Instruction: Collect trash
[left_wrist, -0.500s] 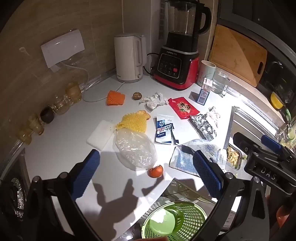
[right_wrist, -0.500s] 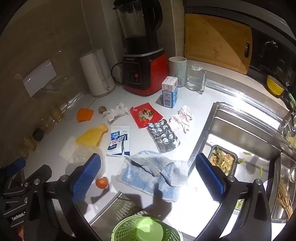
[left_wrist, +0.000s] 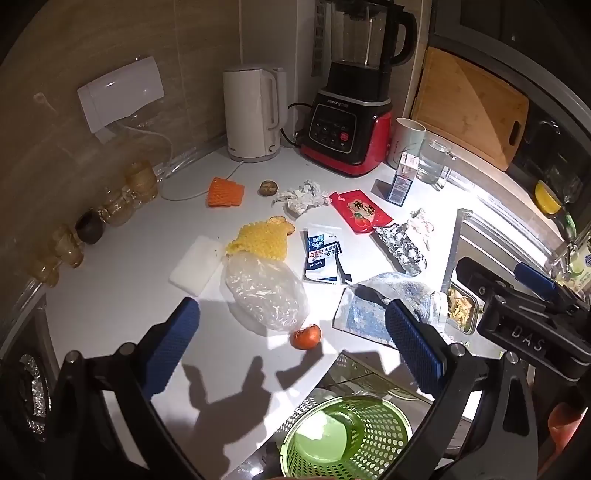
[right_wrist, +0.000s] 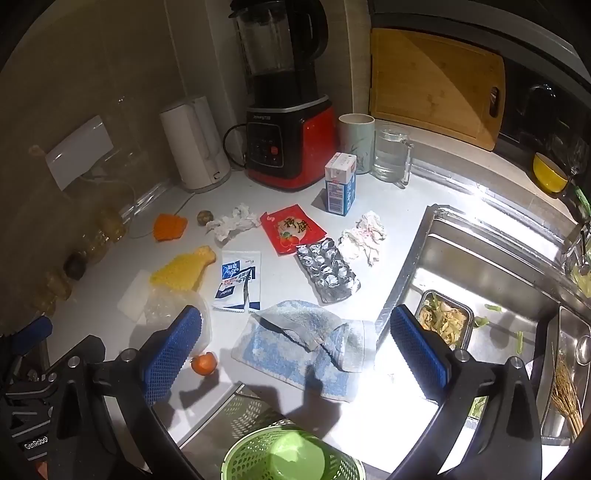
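On counter (left_wrist: 110, 295): 2 foam nets (left_wrist: 264, 240) | 2 tissues (right_wrist: 364, 236) | 1 basket (left_wrist: 347, 439)

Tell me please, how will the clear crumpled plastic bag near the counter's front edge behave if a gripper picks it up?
The clear plastic bag looks thin and wrinkled, so it will probably be very light and floppy, sagging from wherever it is pinched. Its glossy film may slip between pads. It touches the yellow foam net, which may get dragged along.
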